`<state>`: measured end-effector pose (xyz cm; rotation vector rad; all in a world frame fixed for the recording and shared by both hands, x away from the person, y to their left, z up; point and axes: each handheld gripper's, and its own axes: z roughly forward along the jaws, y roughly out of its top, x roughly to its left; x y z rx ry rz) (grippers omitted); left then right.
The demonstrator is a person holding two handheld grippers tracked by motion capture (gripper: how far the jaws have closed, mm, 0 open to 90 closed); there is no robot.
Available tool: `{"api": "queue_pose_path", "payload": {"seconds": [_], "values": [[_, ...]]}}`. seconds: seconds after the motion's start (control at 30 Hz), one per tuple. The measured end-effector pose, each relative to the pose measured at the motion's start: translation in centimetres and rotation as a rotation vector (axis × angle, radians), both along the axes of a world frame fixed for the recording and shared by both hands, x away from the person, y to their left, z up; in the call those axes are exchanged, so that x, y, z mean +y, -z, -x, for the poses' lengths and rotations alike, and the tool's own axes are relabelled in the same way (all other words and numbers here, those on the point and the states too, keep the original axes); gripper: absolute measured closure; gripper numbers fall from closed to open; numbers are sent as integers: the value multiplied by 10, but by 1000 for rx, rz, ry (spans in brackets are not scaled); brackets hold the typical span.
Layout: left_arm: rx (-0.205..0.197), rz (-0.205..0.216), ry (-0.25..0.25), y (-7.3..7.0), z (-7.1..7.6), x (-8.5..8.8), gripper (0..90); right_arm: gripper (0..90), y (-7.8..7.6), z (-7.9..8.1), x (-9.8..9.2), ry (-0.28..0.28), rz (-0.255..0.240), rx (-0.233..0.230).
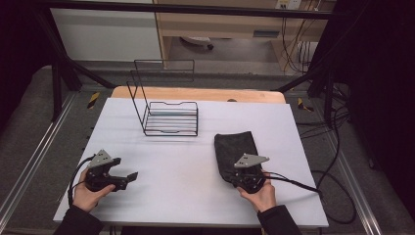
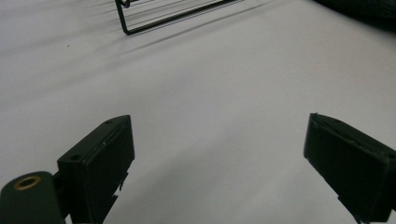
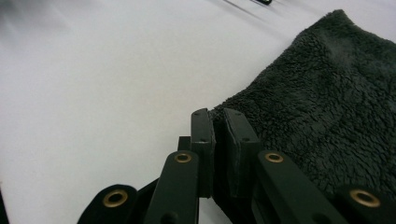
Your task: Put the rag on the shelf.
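- Lower right of the high view: right gripper (image 1: 243, 177) clamped tight on the near edge of the dark fleece cloth (image 1: 236, 149), a pinch of pile between the pads.
- Lower left: left gripper (image 1: 128, 177) spread wide, holding nothing, over bare white table (image 1: 176, 161).
- Upper middle, beyond both: black wire rack (image 1: 169, 115), well apart from cloth.
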<state>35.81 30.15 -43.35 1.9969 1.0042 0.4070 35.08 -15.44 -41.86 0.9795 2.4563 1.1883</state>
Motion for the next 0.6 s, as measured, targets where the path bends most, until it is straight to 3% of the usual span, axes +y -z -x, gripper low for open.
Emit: {"api": "queue_pose_path", "payload": {"seconds": [0.27,0.6], "values": [[1,0,-3,0,0,0,86,835,-1,4,12,-39,-38,26],[-2,-3,-5,0,0,0,86,835,-3,18,44,-127,-76,56]]}}
